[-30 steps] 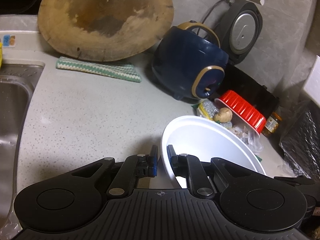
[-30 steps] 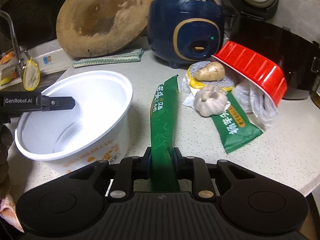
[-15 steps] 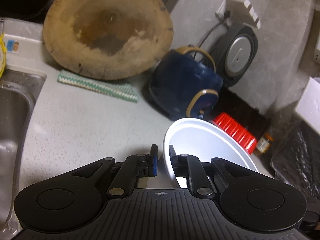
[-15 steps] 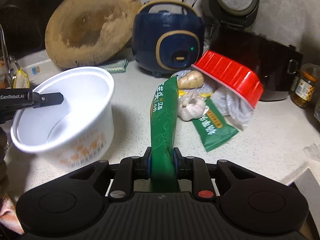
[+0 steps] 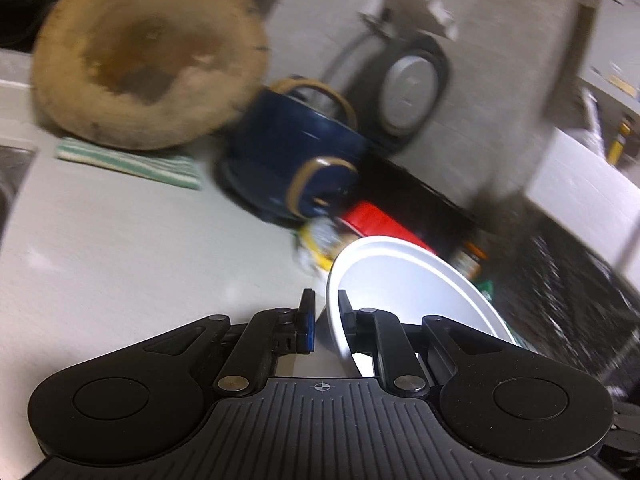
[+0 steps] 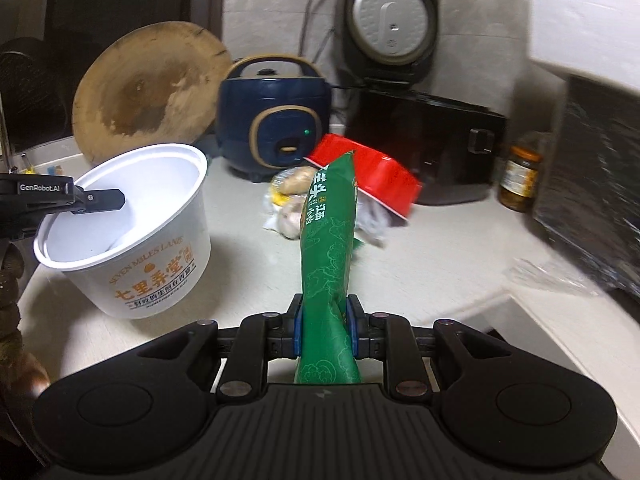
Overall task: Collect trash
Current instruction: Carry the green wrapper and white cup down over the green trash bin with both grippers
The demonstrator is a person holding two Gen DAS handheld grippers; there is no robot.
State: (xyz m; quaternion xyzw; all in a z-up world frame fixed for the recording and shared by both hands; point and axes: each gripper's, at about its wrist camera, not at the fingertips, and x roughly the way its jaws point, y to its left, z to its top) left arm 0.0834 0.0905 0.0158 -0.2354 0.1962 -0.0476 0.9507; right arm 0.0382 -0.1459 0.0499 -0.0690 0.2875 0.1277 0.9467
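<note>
My left gripper (image 5: 323, 316) is shut on the rim of a white paper bowl (image 5: 404, 280) and holds it tilted above the counter. The bowl also shows in the right wrist view (image 6: 136, 232), with orange print on its side, and one left finger (image 6: 100, 199) reaches inside it. My right gripper (image 6: 323, 330) is shut on a long green wrapper (image 6: 328, 248) that stands up between the fingers, lifted off the counter.
On the counter lie a tipped red bowl (image 6: 372, 178), ginger and garlic (image 6: 292, 196), a navy rice cooker (image 6: 276, 120), a black appliance (image 6: 424, 136), a jar (image 6: 520, 176), a round wooden board (image 6: 148, 92), a striped cloth (image 5: 128, 162) and clear plastic (image 6: 548, 276).
Both grippers rose and pulled back from the counter. The bowl was lifted and tilted in my left gripper. The green wrapper came up with my right gripper.
</note>
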